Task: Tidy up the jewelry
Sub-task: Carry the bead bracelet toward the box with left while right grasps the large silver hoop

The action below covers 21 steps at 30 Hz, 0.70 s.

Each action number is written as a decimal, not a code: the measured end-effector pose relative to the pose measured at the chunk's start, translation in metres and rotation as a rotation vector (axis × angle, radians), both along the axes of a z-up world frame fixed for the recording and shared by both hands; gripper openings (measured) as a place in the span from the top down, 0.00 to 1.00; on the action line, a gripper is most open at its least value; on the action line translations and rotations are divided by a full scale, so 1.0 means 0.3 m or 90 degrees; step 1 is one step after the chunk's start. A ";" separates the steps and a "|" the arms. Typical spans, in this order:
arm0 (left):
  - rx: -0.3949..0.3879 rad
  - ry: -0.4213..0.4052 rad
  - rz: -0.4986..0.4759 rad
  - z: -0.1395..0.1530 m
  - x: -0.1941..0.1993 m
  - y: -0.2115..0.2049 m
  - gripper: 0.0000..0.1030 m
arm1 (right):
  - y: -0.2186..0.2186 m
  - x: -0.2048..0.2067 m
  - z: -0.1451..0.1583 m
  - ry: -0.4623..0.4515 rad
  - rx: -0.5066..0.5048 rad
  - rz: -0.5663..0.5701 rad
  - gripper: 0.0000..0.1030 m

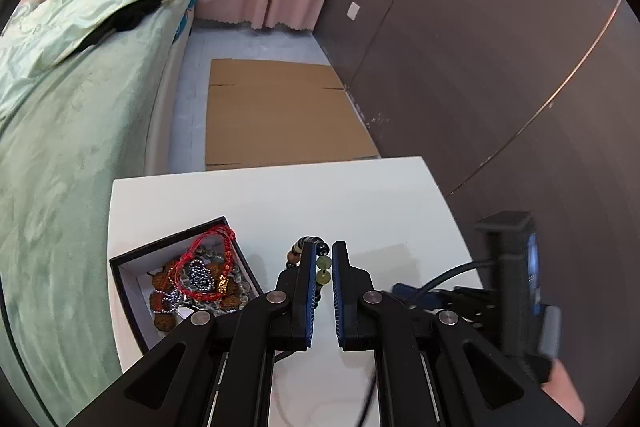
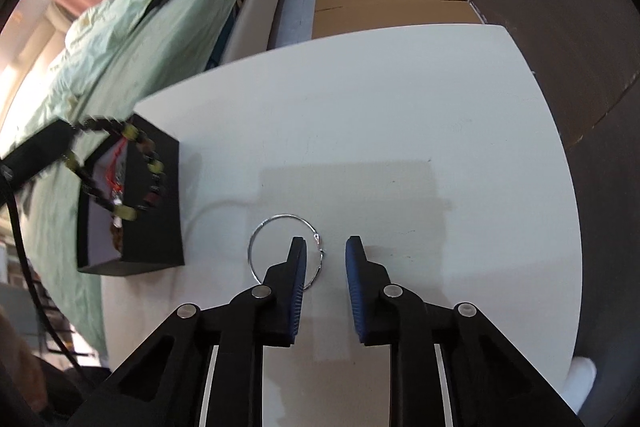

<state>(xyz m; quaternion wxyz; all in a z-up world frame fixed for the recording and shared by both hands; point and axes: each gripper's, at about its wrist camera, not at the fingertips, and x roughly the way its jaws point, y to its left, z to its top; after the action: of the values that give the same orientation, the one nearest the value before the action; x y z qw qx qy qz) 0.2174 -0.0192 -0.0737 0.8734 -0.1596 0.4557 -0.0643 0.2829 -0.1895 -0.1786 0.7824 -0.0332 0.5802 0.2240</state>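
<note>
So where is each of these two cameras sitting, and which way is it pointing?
Left wrist: on the left gripper, looking along its fingers, shut on a beaded bracelet, beside the black jewelry box.
Right wrist: on the right gripper, fingers open over a silver hoop.
Shared: the white table, box, bracelet, bed, cardboard.

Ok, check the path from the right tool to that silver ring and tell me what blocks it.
Nothing visible blocks it. The silver ring lies flat on the white table, and the open right tool is already at it, one finger overlapping the ring. The black box sits off to the left.
</note>
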 end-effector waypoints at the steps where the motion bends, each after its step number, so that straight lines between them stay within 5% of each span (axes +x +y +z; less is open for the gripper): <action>1: -0.004 -0.005 0.003 0.011 -0.006 0.009 0.92 | 0.011 -0.001 -0.004 -0.004 -0.008 0.004 0.80; 11: -0.020 -0.035 0.029 0.086 -0.062 0.085 0.92 | 0.016 -0.031 -0.004 -0.029 -0.071 0.015 0.96; 21: -0.018 -0.034 0.073 0.089 -0.120 0.170 0.92 | -0.074 -0.095 0.114 -0.043 0.032 -0.044 0.96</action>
<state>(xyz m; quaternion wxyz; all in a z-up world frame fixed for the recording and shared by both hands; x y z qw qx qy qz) 0.1813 0.0317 -0.0470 0.8851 -0.1960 0.4213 -0.0245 0.2544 -0.2118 -0.1443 0.8094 -0.0007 0.5485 0.2099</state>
